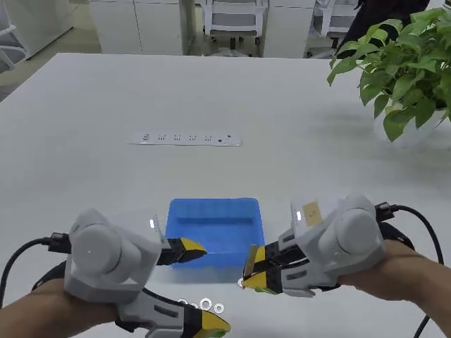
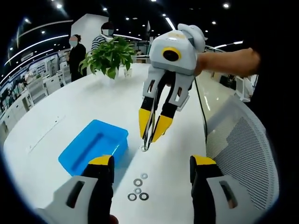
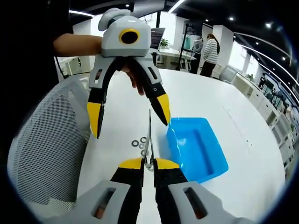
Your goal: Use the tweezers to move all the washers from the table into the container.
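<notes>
The table [image 1: 211, 91] is carrying the blue container [image 1: 215, 225] centre-front; the left gripper [image 2: 152, 163] is hanging spread wide, empty, and the right gripper [image 3: 149, 164] is pinching the tweezers [image 3: 149, 135], tips down beside the container's near wall. The washers [image 2: 138, 182] are sitting clustered on the table near those tips. Suggest keeping the tweezers steep, nipping one washer by its rim, clearing the wall before letting go.

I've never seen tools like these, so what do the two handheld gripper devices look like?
Both the left gripper and right gripper have rounded pale grey bodies, black jaws with yellow tips, and a black cable trailing from the back. Each has a small white light on top; the right one also carries a tan label.
</notes>
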The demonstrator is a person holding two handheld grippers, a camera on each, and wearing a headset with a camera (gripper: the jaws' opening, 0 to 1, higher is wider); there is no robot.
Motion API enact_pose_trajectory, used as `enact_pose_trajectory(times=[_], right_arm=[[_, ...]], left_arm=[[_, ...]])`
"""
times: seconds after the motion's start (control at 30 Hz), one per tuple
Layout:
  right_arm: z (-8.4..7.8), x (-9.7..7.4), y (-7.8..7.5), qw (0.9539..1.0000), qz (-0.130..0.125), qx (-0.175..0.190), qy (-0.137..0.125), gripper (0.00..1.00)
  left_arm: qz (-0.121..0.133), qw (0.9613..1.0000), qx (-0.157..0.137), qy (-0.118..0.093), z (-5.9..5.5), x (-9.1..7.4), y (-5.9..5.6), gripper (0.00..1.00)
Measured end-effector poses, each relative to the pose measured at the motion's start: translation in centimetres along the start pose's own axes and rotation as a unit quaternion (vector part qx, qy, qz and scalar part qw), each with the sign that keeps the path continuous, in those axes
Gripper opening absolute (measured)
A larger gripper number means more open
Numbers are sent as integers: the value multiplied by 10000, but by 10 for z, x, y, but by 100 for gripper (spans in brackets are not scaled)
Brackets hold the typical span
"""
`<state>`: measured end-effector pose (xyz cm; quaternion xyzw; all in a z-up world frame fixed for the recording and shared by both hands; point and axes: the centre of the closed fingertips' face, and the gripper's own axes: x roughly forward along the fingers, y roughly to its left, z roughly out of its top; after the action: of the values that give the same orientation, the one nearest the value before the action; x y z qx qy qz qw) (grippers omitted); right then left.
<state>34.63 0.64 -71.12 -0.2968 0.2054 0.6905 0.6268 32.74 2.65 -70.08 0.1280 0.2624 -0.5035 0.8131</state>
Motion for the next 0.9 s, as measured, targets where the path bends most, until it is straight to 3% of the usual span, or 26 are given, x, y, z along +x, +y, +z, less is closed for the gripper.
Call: enact_pose_trajectory(times=[0.27, 0.63, 0.9], right_arm=[[8, -2, -15, 10000, -20, -81, -48, 9], [16, -7, -49, 9997, -166, -113, -155, 9], [16, -1, -65, 9996, -189, -141, -157, 9]], left_arm=[[239, 9992, -222, -213, -3, -12, 6, 81], [512, 9965, -389, -539, -1, -24, 16, 93], [691, 9951, -397, -592, -2, -30, 24, 99]])
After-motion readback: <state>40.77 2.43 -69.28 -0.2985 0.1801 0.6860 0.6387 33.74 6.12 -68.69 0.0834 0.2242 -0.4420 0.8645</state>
